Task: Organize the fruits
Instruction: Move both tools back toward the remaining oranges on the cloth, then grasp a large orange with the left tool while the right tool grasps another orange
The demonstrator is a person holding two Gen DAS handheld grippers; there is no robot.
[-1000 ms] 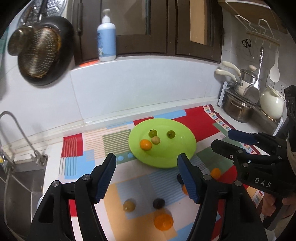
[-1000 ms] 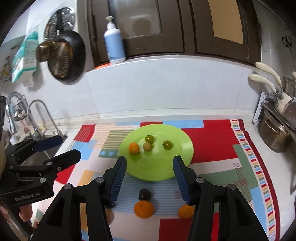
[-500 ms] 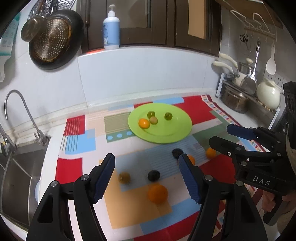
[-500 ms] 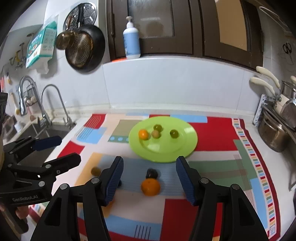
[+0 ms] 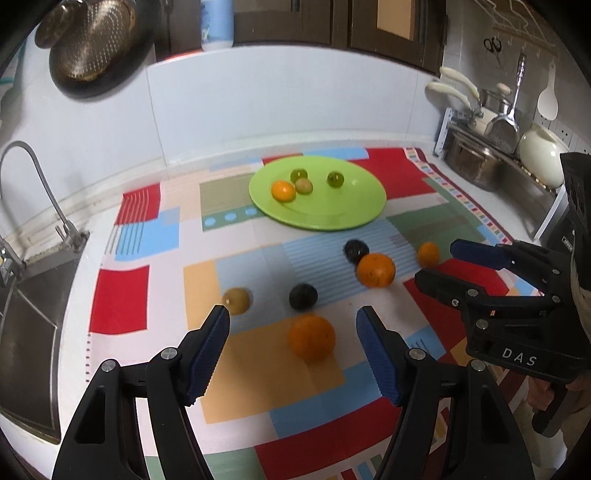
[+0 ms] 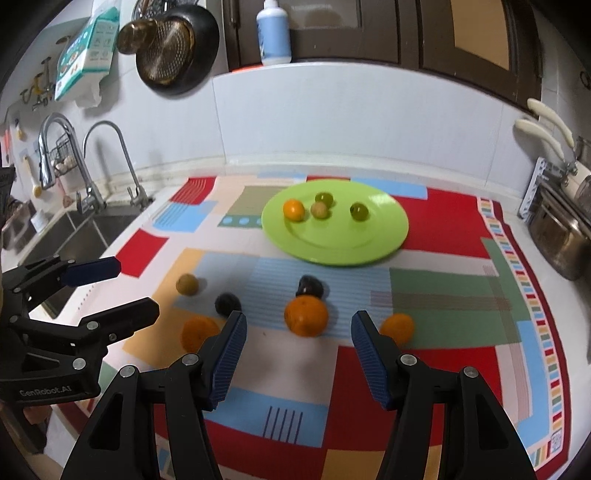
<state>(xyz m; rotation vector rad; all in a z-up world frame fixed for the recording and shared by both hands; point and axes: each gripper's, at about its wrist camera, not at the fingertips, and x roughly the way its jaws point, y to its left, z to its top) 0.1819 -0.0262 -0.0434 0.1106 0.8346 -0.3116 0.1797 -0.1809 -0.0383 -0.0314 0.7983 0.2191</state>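
Note:
A green plate (image 5: 354,218) (image 6: 369,243) sits on the patterned mat and holds several small fruits: an orange one (image 5: 283,190), a tan one and two green ones. Loose on the mat lie a large orange (image 5: 311,337) (image 6: 199,332), a second orange (image 5: 375,270) (image 6: 306,316), a small orange (image 5: 428,254) (image 6: 397,328), two dark fruits (image 5: 303,296) (image 5: 355,250) and a tan fruit (image 5: 237,300) (image 6: 187,284). My left gripper (image 5: 293,317) is open and empty just before the large orange. My right gripper (image 6: 297,323) is open and empty, with the second orange between its tips.
A steel sink (image 5: 22,306) with taps (image 6: 107,162) lies at the left. Pots on a rack (image 5: 476,162) stand at the right. A pan (image 6: 173,48) hangs on the wall, and a soap bottle (image 6: 273,33) stands on the ledge.
Both grippers have pulled back from the plate and dropped lower over the mat. The loose fruits now lie right before the open fingers. No fruit has moved.

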